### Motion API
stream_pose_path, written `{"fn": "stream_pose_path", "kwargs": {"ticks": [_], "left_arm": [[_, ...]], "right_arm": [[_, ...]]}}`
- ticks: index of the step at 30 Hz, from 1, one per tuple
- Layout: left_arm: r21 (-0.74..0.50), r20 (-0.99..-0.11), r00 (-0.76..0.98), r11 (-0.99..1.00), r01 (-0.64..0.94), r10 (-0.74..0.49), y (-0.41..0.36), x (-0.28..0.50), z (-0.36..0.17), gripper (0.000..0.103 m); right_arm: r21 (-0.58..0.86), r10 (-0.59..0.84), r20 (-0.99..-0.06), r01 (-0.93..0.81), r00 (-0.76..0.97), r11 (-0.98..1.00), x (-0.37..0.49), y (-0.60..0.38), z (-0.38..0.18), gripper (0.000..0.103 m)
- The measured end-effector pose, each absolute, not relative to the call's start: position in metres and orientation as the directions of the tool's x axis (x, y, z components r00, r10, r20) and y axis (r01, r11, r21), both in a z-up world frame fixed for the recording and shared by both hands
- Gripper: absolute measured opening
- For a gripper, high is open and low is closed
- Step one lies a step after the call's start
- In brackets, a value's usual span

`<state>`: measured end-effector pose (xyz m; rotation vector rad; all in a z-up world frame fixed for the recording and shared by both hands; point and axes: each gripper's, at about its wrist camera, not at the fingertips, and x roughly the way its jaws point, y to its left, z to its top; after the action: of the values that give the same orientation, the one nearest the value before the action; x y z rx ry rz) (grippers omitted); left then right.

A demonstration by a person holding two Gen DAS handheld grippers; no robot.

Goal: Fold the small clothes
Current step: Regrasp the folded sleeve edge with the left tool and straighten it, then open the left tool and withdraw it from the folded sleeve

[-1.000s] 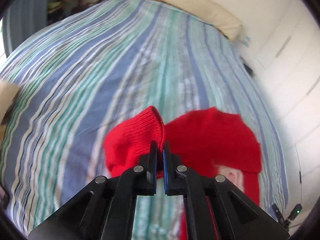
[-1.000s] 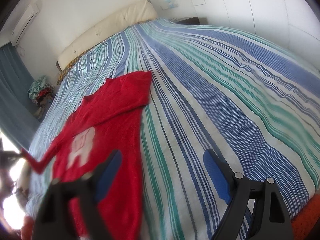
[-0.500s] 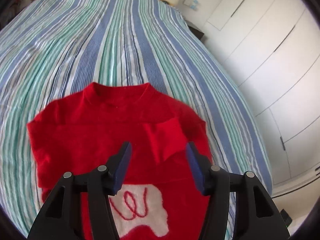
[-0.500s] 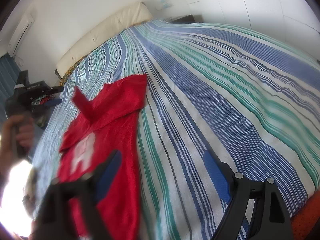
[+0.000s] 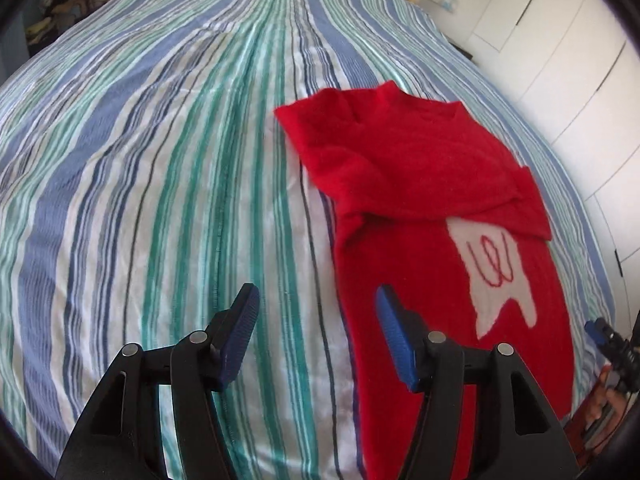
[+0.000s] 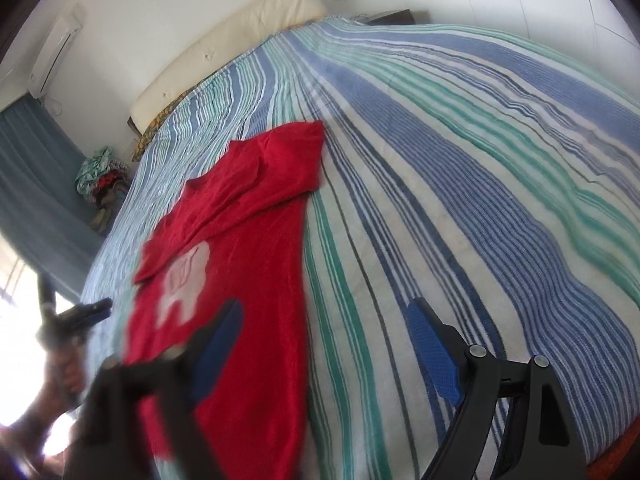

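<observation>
Bed point(image 5: 168, 184) fills both views, striped cover in blue, green and white, nothing on it but the sweater. White wardrobe doors point(image 5: 580, 92) run along its far side in the left view. Cream headboard cushion point(image 6: 224, 56) at the head end, blue curtain point(image 6: 36, 184) and a heap of clothes point(image 6: 102, 176) on the floor beside the bed.

Red sweater point(image 5: 432, 208) lies flat on the cover, neckline toward the headboard. One sleeve is folded across the chest, its cuff just above the white patch point(image 5: 494, 276) with red scribble.

My left tool point(image 5: 316, 320) is over bare cover just beside the sweater's edge; jaws are opening, nothing between them, right finger overlapping the red hem line in view. My right tool point(image 6: 324, 340) is spread wide, empty, above the cover with the sweater's other edge under its left finger point(image 6: 218, 336). Nothing blocks either tool's path to the fabric.
</observation>
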<state>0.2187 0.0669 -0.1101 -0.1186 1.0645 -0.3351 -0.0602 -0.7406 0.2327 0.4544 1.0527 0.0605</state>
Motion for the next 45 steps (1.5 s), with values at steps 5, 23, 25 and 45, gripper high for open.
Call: {"fn": "stream_pose_path", "kwargs": {"ticks": [5,23,25,45], "left_arm": [[-0.253,-0.813,0.503,0.956,0.151,-0.294,0.038,0.247,-0.126,0.062],[-0.324,-0.811,0.519,0.946,-0.017,-0.269,0.068,0.226,-0.141,0.033],[-0.316,-0.804,0.533,0.949,-0.011,-0.262,0.076,0.207,-0.131,0.057],[-0.117,-0.814,0.580,0.987,-0.114,-0.029,0.146,0.119,-0.151,0.095]], "right_arm": [[0.356,0.238,-0.828,0.150,0.507,0.922,-0.061,-0.734,0.233,0.083],[0.365,0.240,-0.829,0.164,0.505,0.916,-0.059,-0.740,0.230,0.083],[0.369,0.232,-0.824,0.179,0.517,0.912,-0.062,-0.745,0.233,0.083],[0.126,0.016,-0.802,0.143,0.597,0.982,-0.072,-0.724,0.261,0.083]]}}
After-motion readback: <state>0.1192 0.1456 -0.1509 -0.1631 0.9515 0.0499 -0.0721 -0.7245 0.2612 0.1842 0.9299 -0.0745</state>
